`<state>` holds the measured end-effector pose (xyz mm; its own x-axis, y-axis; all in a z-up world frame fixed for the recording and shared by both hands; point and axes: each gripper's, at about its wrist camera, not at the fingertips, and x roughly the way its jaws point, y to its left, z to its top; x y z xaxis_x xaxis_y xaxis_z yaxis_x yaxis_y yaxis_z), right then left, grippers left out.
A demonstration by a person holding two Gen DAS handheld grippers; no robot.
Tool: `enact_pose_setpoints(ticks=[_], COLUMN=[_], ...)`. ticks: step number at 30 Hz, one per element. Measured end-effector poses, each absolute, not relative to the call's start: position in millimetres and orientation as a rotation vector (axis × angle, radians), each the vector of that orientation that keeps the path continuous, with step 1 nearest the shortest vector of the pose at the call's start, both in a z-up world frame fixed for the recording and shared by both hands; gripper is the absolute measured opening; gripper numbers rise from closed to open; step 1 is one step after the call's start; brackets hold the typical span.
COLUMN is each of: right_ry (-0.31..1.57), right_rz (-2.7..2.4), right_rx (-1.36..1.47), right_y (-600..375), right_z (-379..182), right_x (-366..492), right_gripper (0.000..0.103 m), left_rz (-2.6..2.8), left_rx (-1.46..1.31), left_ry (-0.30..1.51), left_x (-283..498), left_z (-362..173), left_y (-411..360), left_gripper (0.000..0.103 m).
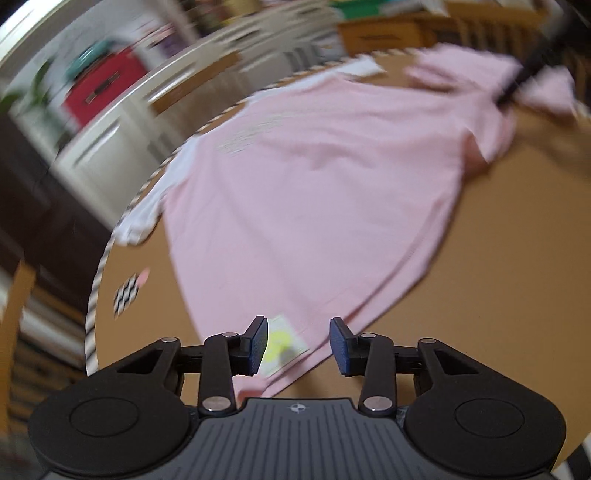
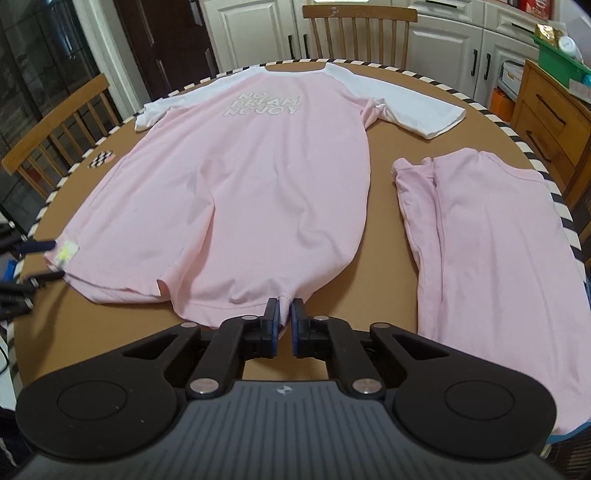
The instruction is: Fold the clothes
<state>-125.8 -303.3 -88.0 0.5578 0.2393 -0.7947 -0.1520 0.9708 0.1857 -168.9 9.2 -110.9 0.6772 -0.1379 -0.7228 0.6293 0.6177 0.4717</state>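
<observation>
Spreading across the round brown table (image 2: pixel 388 177), pink shirt (image 2: pixel 236 177), cabinets (image 2: pixel 251 26) behind.

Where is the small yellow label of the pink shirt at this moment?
The yellow label sits on the hem corner of the pink shirt, low at the left edge of the right wrist view; in the left wrist view it lies between the left gripper's jaws.

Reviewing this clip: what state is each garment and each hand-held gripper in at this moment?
Pink T-shirt: spread flat, print side up, unfolded, hem bunched where it is pinched.
Pink trousers: lying lengthwise beside the shirt, loosely folded.
Left hand-held gripper: jaws apart at the shirt's hem corner with the yellow label, not gripping.
Right hand-held gripper: shut on the shirt's hem.
</observation>
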Motion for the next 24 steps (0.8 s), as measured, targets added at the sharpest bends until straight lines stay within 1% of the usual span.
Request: enact_pose_setpoints(ticks=[3,8,12,16,24], right_ry=[0.948,0.952,0.953,0.951,0.966], right_rz=[0.231,0.234,0.238,0.240,0.239], right_rx=[0.130,0.160,0.173,0.188,0.197], right_y=[-306,-311,-313,-314,-317], right_z=[-85,-81,-81,-80,-82], right_x=[-126,-126,-126,-126,-127], right_gripper=[0.006,0.006,0.006,0.006,0.007], left_rz=[-0.494,-0.487,-0.514,-0.507,-0.494], left_rx=[0.850,0.986,1.140,1.199,1.250], left_ry=[0.659,0.593,0.534,0.529,0.533], left_x=[-171,-173,-187,-184,-179], left_z=[-121,-133,-143,-147,-147], left_y=[-4,-16,-15,-10,0], left_gripper=[0.041,0.032,0.032,0.040,0.046])
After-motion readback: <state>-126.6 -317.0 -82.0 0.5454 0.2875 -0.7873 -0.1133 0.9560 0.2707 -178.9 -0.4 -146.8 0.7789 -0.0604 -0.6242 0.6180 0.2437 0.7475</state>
